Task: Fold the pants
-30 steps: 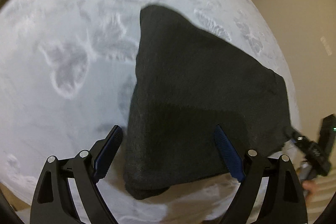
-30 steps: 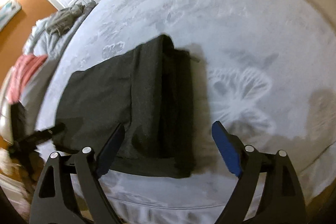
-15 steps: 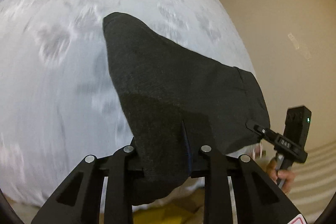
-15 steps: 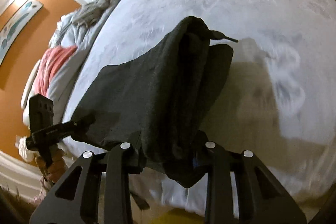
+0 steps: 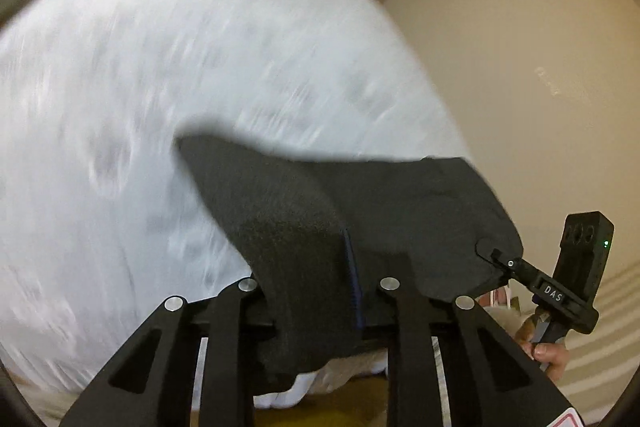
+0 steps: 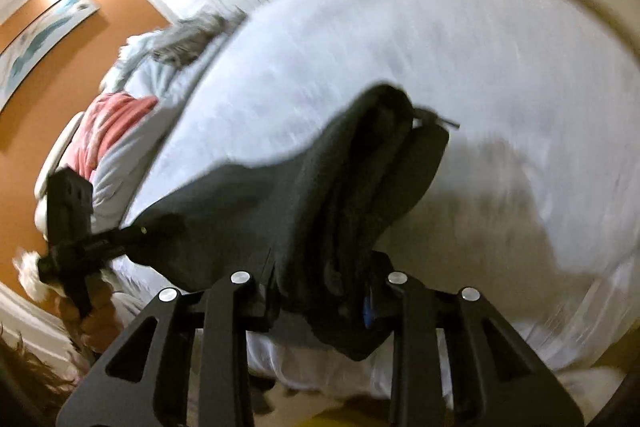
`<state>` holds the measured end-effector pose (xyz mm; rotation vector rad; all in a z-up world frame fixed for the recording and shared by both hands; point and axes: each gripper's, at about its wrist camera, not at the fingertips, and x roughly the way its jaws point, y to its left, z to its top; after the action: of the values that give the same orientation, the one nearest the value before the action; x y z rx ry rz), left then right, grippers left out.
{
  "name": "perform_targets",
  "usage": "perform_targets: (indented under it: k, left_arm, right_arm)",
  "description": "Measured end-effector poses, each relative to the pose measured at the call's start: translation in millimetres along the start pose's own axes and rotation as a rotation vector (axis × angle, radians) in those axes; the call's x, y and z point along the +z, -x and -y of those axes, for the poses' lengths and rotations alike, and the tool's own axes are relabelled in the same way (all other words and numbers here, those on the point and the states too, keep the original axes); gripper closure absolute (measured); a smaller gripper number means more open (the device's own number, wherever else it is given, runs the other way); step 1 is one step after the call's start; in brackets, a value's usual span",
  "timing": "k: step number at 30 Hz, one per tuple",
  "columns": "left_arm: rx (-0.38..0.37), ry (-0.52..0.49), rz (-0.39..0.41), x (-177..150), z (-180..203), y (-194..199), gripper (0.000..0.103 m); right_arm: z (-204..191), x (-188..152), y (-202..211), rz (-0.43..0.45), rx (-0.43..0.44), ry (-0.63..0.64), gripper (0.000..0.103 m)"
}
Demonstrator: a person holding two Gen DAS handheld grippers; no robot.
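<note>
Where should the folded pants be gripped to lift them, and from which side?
Grip the pants by the near edge, one corner per gripper, coming from the near side of the bed. They're a wide, limp, layered stack, so two spread grips across the layers keep it flat. The left gripper has one corner, jaws closing on cloth; the right gripper clamps the thicker one.

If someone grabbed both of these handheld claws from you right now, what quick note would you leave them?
Left gripper: jaws closing on one near corner of the dark pants.
Right gripper: shut on the other near corner, where the fabric bunches thick.
Pants: near edge raised off the white bed, far end resting on it.
Done: both corners gripped.
Left: probably carry the edge over to the far end, lay it down, release, smooth.
</note>
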<state>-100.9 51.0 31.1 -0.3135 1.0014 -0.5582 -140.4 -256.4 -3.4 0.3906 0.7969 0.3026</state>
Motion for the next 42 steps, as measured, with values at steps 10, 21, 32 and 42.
perform_targets:
  k: [10, 21, 32, 42]
  left_arm:
    - [0.031, -0.251, 0.383, 122.1, 79.1, 95.3, 0.087]
    - [0.187, 0.182, 0.115, 144.3, -86.3, -86.4, 0.017]
    - [0.422, -0.099, 0.147, 118.4, -52.5, -112.8, 0.014]
    - [0.347, 0.158, 0.137, 147.6, -109.3, -101.7, 0.014]
  right_arm:
    - [-52.0, 144.4, 54.5, 0.336, 0.044, 0.208, 0.074]
    - [70.4, 131.7, -125.0, -0.018, -0.314, 0.027, 0.026]
    - [72.1, 134.7, -164.2, -0.064, -0.194, -0.061, 0.015]
    - [113.3, 155.4, -255.0, -0.165, -0.019, -0.27, 0.068]
